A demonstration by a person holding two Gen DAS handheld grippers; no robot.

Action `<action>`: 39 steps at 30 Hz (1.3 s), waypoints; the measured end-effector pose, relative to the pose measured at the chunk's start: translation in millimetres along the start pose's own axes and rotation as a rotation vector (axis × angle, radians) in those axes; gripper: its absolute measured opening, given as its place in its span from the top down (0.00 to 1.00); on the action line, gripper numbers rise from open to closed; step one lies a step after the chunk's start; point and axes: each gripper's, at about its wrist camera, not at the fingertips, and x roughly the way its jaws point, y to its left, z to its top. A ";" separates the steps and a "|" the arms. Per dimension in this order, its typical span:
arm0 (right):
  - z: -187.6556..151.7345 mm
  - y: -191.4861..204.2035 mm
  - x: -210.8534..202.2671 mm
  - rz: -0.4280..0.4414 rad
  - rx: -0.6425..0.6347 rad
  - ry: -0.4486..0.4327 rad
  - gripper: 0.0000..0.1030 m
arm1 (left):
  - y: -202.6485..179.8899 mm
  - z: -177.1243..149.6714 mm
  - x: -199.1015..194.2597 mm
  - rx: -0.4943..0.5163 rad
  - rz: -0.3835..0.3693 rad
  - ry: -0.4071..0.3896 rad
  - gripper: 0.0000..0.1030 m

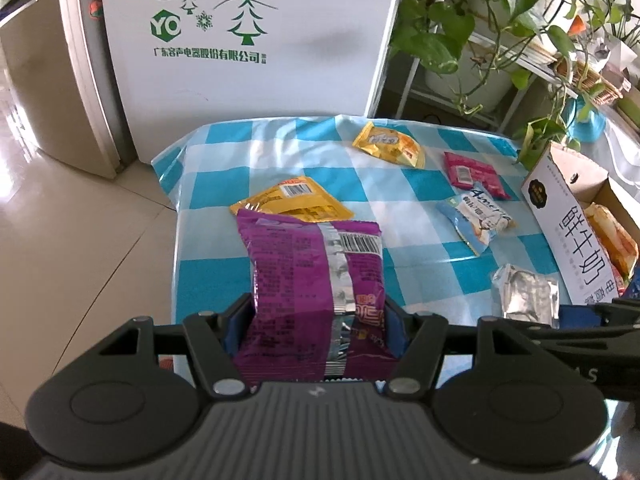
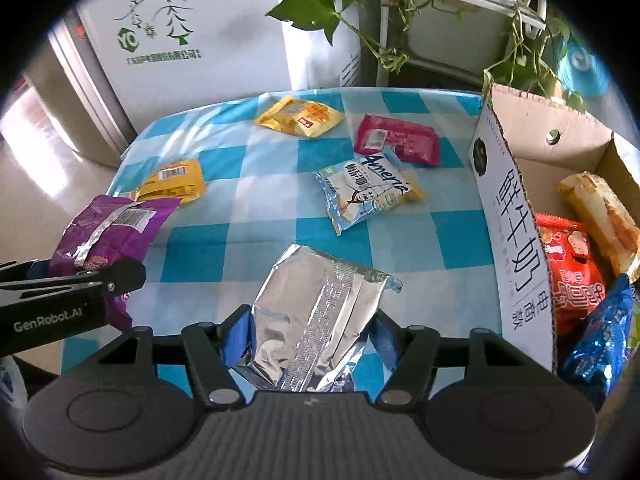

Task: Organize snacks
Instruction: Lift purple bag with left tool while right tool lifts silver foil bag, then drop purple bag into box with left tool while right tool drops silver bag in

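Note:
My left gripper (image 1: 318,322) is shut on a purple snack bag (image 1: 316,276) and holds it above the near left of the checked table; the bag also shows in the right wrist view (image 2: 108,232). My right gripper (image 2: 312,332) is shut on a silver foil packet (image 2: 316,308), seen from the left wrist view (image 1: 526,294) close to the box. The cardboard box (image 2: 516,220) stands at the right and holds an orange-yellow pack (image 2: 600,216), a red bag (image 2: 572,268) and a blue bag (image 2: 600,332).
On the blue-and-white checked cloth (image 2: 260,240) lie a yellow pack with a barcode (image 2: 176,182), a yellow pack at the back (image 2: 298,116), a pink-red pack (image 2: 396,138) and a light blue pack (image 2: 368,194). A white appliance (image 1: 248,40) and trailing plants (image 1: 500,20) stand behind.

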 end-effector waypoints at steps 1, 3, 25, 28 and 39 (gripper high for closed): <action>-1.0 -0.1 -2.0 0.005 -0.002 -0.003 0.33 | -1.2 -1.7 -1.0 0.002 0.003 0.000 0.37; -3.0 -0.7 -6.5 0.011 -0.011 -0.008 0.33 | -3.3 -4.8 -3.2 -0.001 0.008 -0.001 0.37; -3.8 -41.6 -66.3 0.044 -0.010 -0.140 0.33 | -48.5 -3.3 -26.0 -0.012 -0.053 -0.021 0.37; -4.9 -57.6 -81.3 0.029 0.018 -0.174 0.33 | -62.2 2.3 -30.8 0.001 -0.079 -0.036 0.37; -14.8 -124.8 -121.4 -0.065 0.175 -0.279 0.33 | -137.5 28.3 -30.6 0.054 -0.195 -0.059 0.37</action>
